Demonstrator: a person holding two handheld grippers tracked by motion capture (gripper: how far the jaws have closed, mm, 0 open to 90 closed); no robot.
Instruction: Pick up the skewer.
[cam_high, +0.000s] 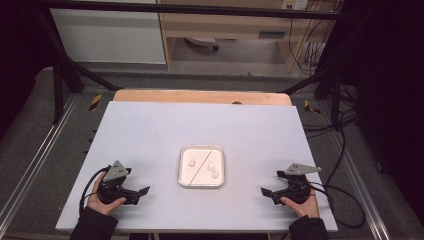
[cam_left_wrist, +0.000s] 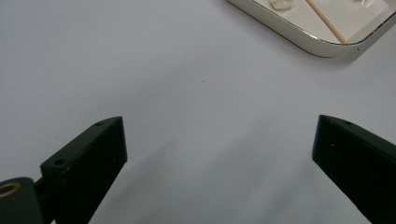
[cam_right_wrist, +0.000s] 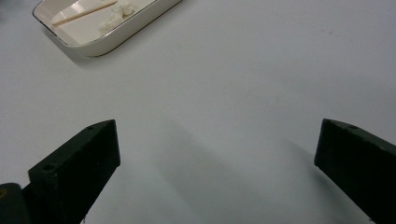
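**Both grippers idle, tray between them**

Left gripper (cam_high: 141, 192): jaws spread wide, nothing between them, resting low on the white worktop (cam_high: 150, 130) near the person's edge. Right gripper (cam_high: 267, 192): likewise spread and empty, at the opposite side of the same edge.

The tray (cam_high: 201, 184) sits on the worktop midway between the two, slightly farther from the person than either. It lies to the right of the left gripper and to the left of the right gripper, well apart from both. Neither hand is clearly nearer.

Inside the tray a thin wooden stick (cam_high: 202, 163) lies diagonally, its long axis running from the near-left corner to the far-right corner. One small white lump (cam_high: 191, 162) lies left of it; further white lumps (cam_high: 213, 170) lie right of it.

Judgement: any pickup calls for an inward reach.
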